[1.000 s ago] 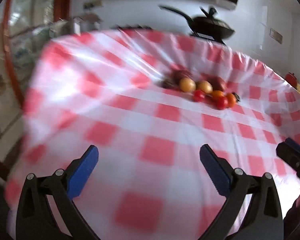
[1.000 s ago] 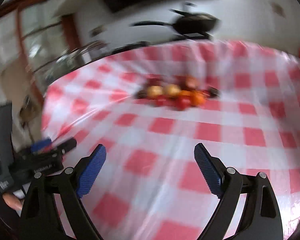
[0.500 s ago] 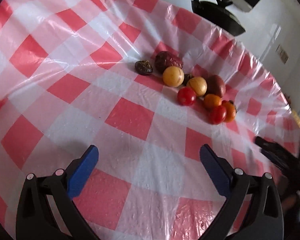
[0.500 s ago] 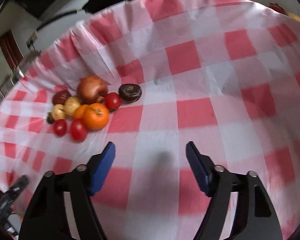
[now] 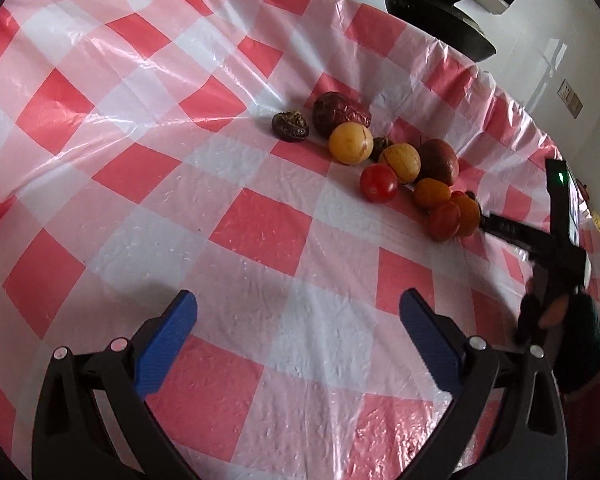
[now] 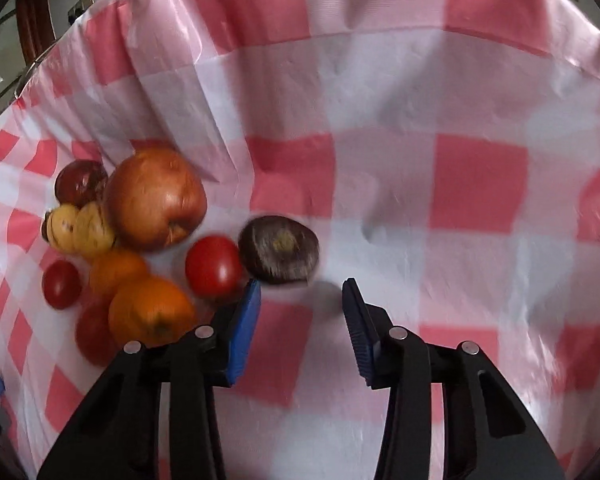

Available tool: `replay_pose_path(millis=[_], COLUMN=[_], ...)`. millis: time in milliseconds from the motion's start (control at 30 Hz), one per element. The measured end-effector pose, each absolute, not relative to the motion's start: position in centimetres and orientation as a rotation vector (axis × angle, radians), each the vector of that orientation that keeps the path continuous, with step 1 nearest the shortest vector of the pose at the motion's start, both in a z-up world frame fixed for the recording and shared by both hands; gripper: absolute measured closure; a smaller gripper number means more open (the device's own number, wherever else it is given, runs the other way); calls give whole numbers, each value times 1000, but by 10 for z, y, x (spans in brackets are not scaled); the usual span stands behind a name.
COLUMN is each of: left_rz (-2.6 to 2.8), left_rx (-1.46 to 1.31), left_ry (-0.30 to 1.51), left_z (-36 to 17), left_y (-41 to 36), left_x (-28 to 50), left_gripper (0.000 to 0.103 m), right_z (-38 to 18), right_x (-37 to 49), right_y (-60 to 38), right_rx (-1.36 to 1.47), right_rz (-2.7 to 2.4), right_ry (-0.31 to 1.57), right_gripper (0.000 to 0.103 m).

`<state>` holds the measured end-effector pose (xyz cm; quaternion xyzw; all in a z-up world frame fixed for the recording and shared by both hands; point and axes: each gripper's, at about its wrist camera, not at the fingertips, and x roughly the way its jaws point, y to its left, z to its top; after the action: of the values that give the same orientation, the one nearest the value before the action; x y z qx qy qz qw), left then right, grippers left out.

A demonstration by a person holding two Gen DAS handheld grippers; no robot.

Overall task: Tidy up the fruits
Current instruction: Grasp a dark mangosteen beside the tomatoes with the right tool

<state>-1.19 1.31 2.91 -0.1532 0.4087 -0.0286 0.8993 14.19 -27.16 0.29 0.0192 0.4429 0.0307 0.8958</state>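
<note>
A: How much room is there on the table (image 5: 260,236)?

B: Plenty; in the left wrist view the checked cloth lies bare across the whole lower and left part of the frame, and the cloth's edge drops away along the upper right, just past the fruit. A dark pan (image 5: 436,16) stands beyond that edge at the top right.

A: And the fruit, counted?

B: One cluster at centre right in the left wrist view; I make out two yellow fruits (image 5: 350,144), two oranges (image 5: 432,193), three tomatoes (image 6: 214,268), one apple (image 6: 154,200), a wrinkled dark red fruit (image 5: 340,114), and a small dark shrivelled one (image 5: 290,126) at the cluster's left end, slightly apart; another small dark bit sits half hidden between the yellow ones, too small to tell.

A: Any bowl or tray?

B: All of it lies straight on the cloth.

A: The grippers?

B: The left gripper (image 5: 298,320) is spread wide over bare cloth at the bottom of its frame, well apart from the fruit. The right gripper (image 6: 302,300) has its jaws closing, with only cloth between them; a dark round fruit (image 6: 280,249) sits just beyond its tips, close to the left pad, beside a tomato; whether the pad touches it I cannot tell.
</note>
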Motion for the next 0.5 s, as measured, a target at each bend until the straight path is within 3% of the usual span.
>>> replay_pose_path(millis=[333, 467, 500], left_rz=[-47, -44, -44], left_rx=[-292, -284, -281], left_ry=[856, 859, 861], left_z=[28, 28, 28], left_y=[9, 8, 7], left_x=[-11, -11, -11], left_gripper=[2, 2, 2], right_z=[5, 10, 8], right_x=[146, 106, 95], right_y=[-282, -305, -309], right_rx=[142, 318, 340], right_rz=[103, 64, 44], right_ry=[881, 824, 810], right_gripper=[68, 90, 90])
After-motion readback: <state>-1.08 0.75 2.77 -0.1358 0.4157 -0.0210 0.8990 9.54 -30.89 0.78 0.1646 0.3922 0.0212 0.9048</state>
